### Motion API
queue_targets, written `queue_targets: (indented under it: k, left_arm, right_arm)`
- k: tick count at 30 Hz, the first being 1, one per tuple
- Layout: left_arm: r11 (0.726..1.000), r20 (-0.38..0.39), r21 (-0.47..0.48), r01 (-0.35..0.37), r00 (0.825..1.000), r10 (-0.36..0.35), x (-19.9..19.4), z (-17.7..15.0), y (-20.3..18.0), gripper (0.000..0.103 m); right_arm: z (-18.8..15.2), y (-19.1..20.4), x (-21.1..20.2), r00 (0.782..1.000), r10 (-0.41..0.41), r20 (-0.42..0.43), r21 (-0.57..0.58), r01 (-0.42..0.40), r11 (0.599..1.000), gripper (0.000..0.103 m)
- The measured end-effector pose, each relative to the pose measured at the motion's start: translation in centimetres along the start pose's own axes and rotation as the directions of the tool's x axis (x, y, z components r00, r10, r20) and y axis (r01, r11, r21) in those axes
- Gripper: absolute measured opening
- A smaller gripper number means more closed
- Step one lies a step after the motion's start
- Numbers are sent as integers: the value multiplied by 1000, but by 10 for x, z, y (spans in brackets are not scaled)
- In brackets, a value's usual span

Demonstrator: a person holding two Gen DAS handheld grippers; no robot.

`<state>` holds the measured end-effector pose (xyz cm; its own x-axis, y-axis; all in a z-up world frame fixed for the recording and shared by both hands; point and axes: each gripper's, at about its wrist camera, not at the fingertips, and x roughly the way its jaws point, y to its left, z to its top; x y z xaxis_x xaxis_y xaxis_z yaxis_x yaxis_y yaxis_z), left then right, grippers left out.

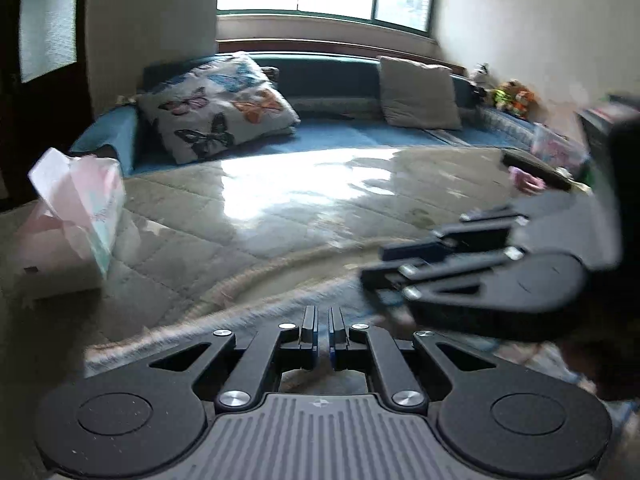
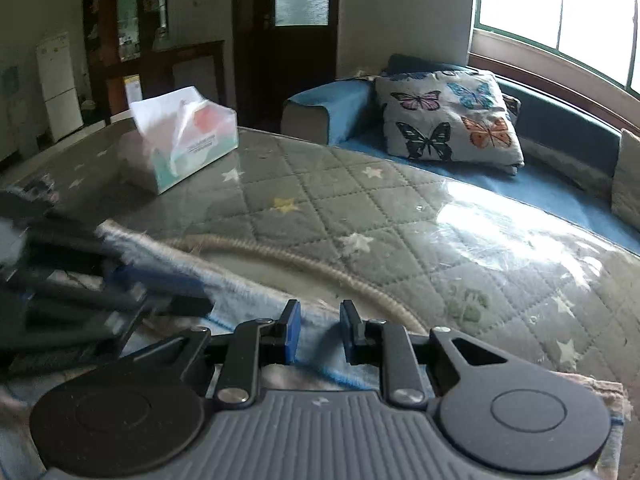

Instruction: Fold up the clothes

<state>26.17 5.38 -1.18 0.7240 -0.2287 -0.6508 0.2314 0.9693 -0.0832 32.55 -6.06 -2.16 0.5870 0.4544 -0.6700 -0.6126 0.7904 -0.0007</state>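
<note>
Worktop (image 2: 400, 208): grey-green quilted cover with pale stars under a clear, glossy sheet; window glare across the far half. Far edge runs along a blue sofa (image 2: 560, 188). The wide middle stretch toward that edge is bare.

Garment (image 2: 168, 256): fuzzy pale blue and white cloth with a pinkish part, lying at the near side of the worktop under both grippers. Its far edge crosses the left wrist view just ahead of the fingertips; in the right wrist view it slopes from upper left down toward the gripper. A beige ribbed band (image 2: 320, 264) curves along the cover just beyond the cloth; I cannot tell whether it belongs to the garment.

Left gripper (image 1: 323, 330): jaws almost together, a narrow slit between the blue pads, low over the cloth. Whether cloth is pinched in the slit cannot be told.

Right gripper (image 2: 320, 330): jaws partly apart, cloth visible through the gap, nothing clamped. The two grippers sit close together, each blurred in the other's view.

Tissue box (image 2: 188, 140): on the worktop's left side, well apart from the cloth, a sheet sticking up.

Butterfly cushion (image 2: 448, 120): on the sofa, past the far edge.

Plain cushion (image 1: 420, 92): further along the sofa.

Dark flat item (image 1: 536, 168): at the worktop's right edge, blurred.
</note>
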Motion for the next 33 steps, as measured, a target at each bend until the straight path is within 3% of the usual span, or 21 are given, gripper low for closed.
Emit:
queue_targets:
  k: [8, 20, 33]
  left_arm:
    - [1000, -8, 4, -26, 1000, 26, 12, 1, -5, 8]
    - [999, -9, -4, -48, 999, 48, 14, 2, -6, 8]
    - [998, -1, 4, -70, 998, 70, 16, 3, -6, 8]
  right_arm:
    - [-8, -1, -27, 1000, 15, -27, -29, -15, 999, 20]
    - [-6, -1, -6, 1000, -2, 2, -11, 2, 1000, 20]
    - [-19, -16, -26, 999, -37, -36, -6, 37, 999, 20]
